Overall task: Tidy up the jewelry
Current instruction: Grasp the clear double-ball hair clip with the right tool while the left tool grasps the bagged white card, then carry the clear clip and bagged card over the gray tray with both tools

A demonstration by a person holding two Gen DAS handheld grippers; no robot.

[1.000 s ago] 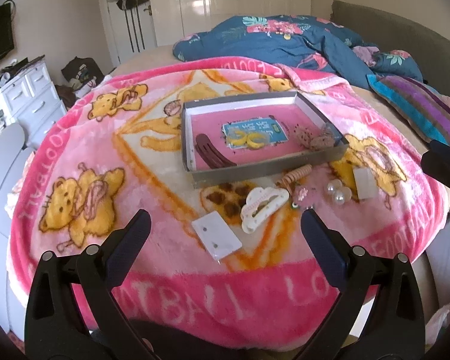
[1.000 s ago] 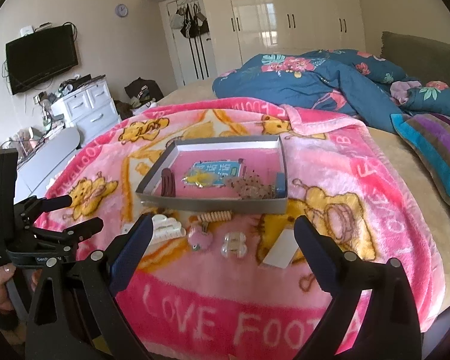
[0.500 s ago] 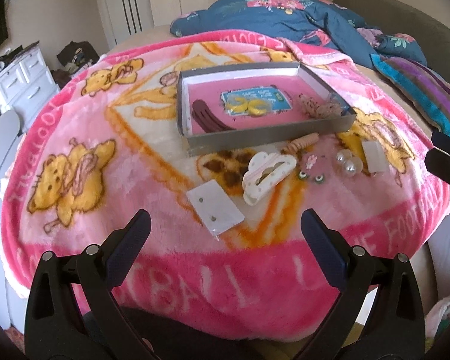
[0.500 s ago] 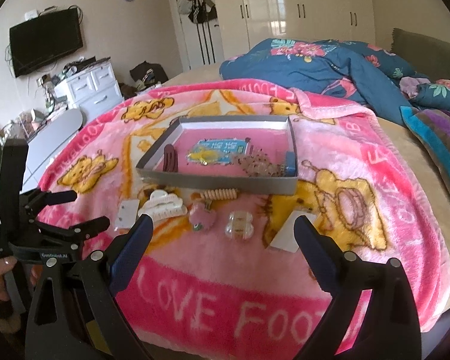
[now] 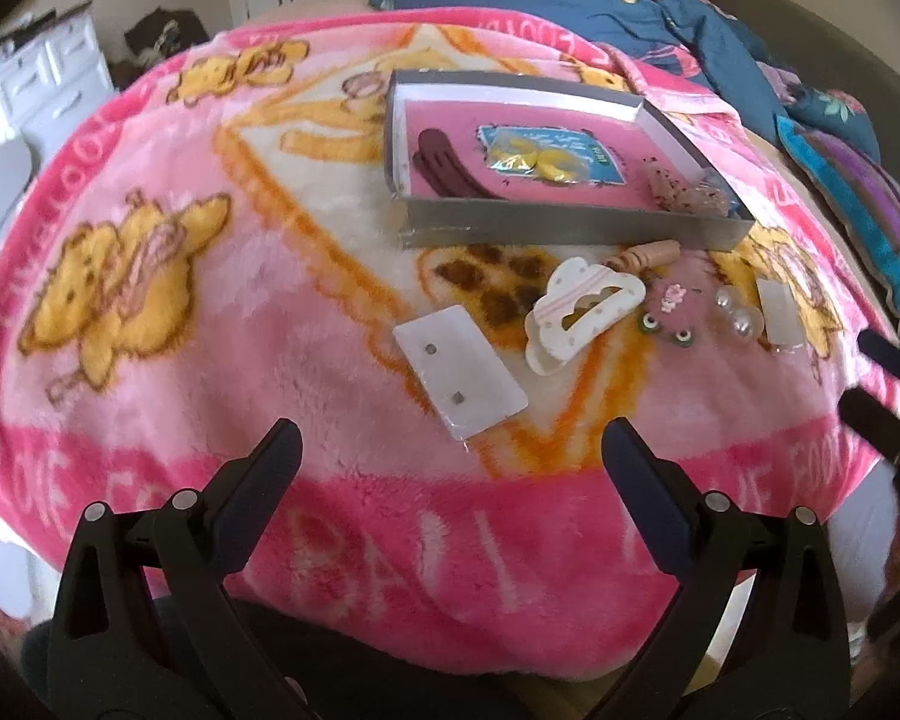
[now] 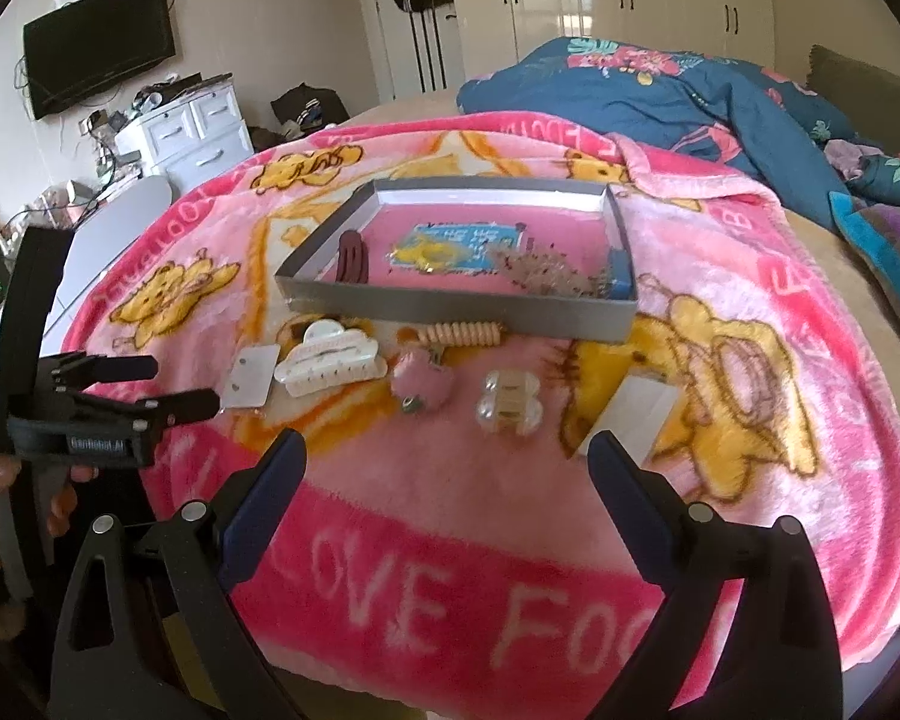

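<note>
Pink cartoon-bear blanket [image 6: 750, 276], blue floral duvet [image 6: 678, 90], wall-mounted TV [image 6: 99, 45], white drawer unit [image 6: 201, 129], white wardrobes [image 6: 618, 6].

A bed [image 6: 858, 276] holds a pink blanket [image 6: 450, 570] with yellow bears; on the blanket sit a grey tray [image 5: 570, 234], a white hair clip [image 5: 582, 312], a clear card [image 5: 459, 378], a pink heart [image 6: 423, 384], a pearl clip [image 6: 510, 411], and a blue quilt [image 6: 690, 90] behind.

On the pink blanket [image 6: 720, 240] the white letters "LOVE FOO" can be read along its dark pink border. The left claw [image 6: 174, 387] carries a small white label; it seems to read "GenRobot.AI", but blurred.
</note>
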